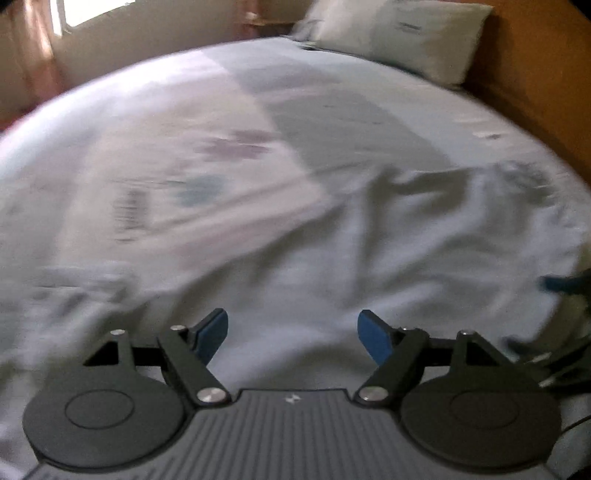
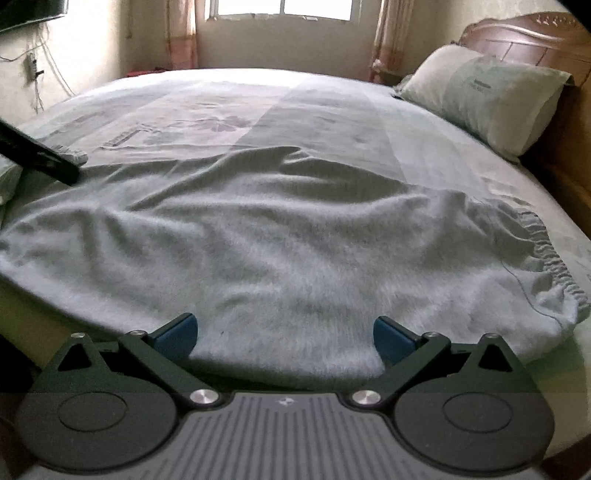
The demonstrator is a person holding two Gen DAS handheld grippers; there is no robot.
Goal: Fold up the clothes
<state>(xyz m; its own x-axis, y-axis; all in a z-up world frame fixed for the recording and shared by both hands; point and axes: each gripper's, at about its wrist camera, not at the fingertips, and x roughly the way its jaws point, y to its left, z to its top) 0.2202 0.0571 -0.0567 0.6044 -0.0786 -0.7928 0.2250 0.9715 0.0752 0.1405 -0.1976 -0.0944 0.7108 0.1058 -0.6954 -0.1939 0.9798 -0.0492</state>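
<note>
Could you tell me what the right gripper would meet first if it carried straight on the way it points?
Most likely the light grey fleecy garment spread on the bed; the open right gripper already hangs just above its near edge.

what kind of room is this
Almost certainly a home bedroom: a wide bed with a pale flower-printed sheet, a pale green pillow against a carved wooden headboard, and a curtained window behind. A light grey knit garment lies spread on the bed.
</note>
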